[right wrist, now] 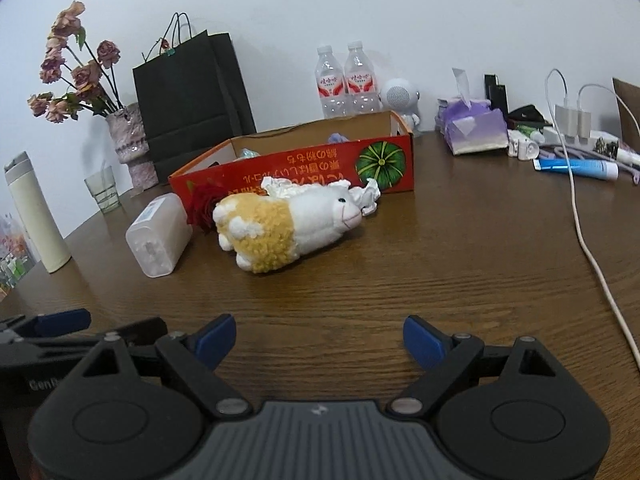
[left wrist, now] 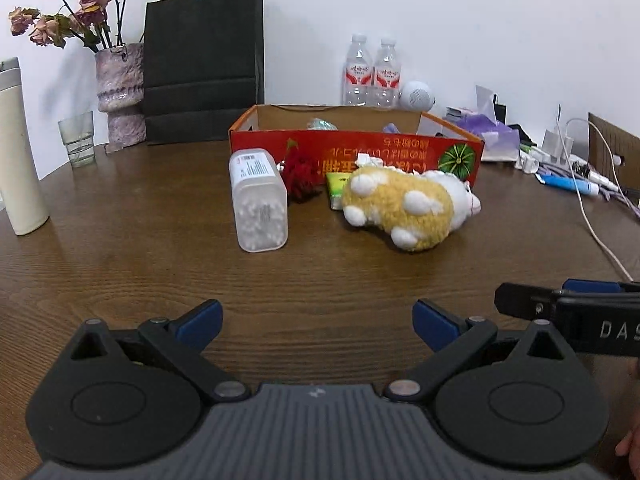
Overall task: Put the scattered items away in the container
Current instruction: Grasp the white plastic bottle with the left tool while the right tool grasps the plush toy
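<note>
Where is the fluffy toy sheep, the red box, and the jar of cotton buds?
toy sheep (right wrist: 276, 232), right wrist view, on its yellow woolly body.
red box (right wrist: 320, 168), right wrist view, on its printed front wall.
jar of cotton buds (left wrist: 260, 200), left wrist view, on its clear side.

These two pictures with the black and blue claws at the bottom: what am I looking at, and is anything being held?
There is no robot here. A person holds a two-finger gripper in each hand, and each gripper carries a camera looking forward along its fingers. One picture comes from the left gripper, the other from the right gripper. Both stand open above a wooden table and hold nothing.

Ahead lie the things to tidy: a plush sheep, a clear jar on its side, a red flower, a green packet and crumpled paper. Behind them stands the red box they belong in; a few things already show inside.
</note>
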Demonstrator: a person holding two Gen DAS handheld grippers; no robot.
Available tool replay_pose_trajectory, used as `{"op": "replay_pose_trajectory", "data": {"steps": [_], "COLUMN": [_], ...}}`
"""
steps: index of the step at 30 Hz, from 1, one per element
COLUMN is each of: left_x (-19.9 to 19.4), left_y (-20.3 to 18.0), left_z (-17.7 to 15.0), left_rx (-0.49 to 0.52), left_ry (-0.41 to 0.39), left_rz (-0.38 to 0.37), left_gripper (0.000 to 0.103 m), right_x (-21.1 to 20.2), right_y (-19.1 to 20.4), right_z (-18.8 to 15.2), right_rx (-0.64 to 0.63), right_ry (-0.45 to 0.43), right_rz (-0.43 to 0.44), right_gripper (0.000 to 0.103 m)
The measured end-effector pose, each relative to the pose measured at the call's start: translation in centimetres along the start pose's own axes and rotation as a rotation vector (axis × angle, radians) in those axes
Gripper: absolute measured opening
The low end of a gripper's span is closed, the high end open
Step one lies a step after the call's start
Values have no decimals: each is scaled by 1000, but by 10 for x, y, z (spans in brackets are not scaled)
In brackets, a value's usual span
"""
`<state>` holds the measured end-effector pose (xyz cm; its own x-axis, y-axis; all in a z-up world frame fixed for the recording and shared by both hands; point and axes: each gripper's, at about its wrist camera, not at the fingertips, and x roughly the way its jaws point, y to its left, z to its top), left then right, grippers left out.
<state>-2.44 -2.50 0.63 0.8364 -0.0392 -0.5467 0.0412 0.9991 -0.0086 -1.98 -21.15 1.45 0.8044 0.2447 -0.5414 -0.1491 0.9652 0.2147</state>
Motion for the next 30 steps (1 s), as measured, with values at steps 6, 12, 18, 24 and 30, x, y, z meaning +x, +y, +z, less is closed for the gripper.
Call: {"op": "replay_pose_trajectory", "data": {"steps": [6, 12, 18, 24, 30], "left_x": [3, 8, 7, 47, 85], "left_y": [-1, 1, 9, 44, 65], "left_z": [1, 1, 15, 67, 90], "left_rx": [-6, -31, -49, -148, -260], "left_ry": [17, 45, -13, -18, 23], "left_rz": [-4, 1, 9, 25, 33], "left_gripper": [103, 103, 103, 103, 99], "right_x": [0, 1, 5, 16, 56], "right_y": [-4, -1, -4, -8, -21], "right_z": [-2, -3, 0, 32, 83], "right_rx": [35, 26, 41, 25, 33], "right_ry": [5, 19, 46, 48, 26], "right_rz": [16, 7, 17, 35, 28], "right_gripper": [91, 90, 91, 91, 91]}}
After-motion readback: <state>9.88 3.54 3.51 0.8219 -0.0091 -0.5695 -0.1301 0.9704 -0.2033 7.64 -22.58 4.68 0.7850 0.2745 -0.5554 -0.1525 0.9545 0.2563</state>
